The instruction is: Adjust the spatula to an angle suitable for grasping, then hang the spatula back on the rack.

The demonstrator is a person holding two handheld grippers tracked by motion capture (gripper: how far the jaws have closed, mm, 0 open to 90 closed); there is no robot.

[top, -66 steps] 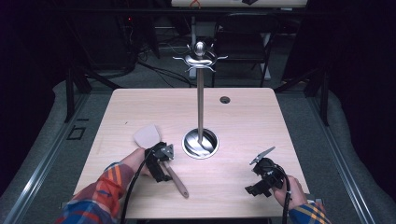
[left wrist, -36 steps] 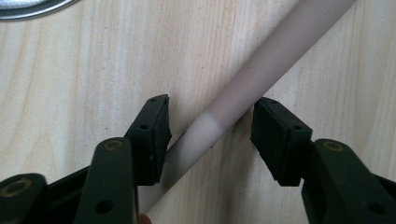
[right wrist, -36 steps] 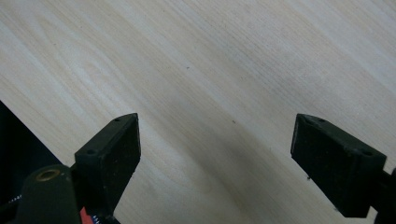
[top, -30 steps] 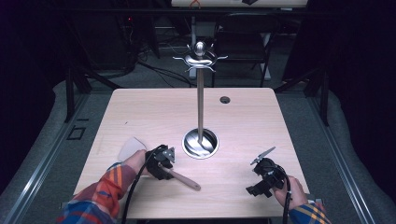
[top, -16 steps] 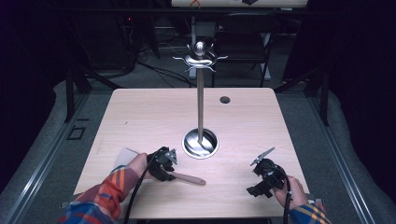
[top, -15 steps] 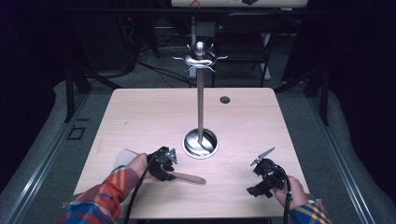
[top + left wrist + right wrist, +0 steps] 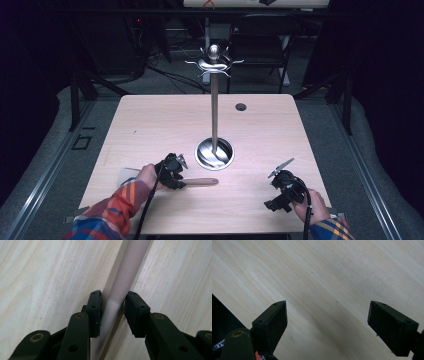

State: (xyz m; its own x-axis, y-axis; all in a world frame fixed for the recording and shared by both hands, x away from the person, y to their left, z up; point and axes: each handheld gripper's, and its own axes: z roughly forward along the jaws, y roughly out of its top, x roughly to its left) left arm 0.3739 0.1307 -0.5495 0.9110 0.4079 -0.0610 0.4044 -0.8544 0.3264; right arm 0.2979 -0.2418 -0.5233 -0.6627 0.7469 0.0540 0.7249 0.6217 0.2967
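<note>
Left gripper (image 7: 112,310) pinching the spatula handle (image 7: 125,280), its jaws having just been closing on it; one pad (image 7: 94,312) lies against each side. In the high view the left gripper (image 7: 172,170) covers the handle's middle, and the spatula's pale blade (image 7: 126,175) is partly hidden behind the left hand (image 7: 148,175). The spatula lies near the desk's (image 7: 160,120) front edge; earlier its blade pointed away from that edge, the handle now running parallel to it. Right gripper (image 7: 328,322) spread wide over bare wood near the front right corner. Count: one spatula, one metal stand (image 7: 214,100), two grippers.
</note>
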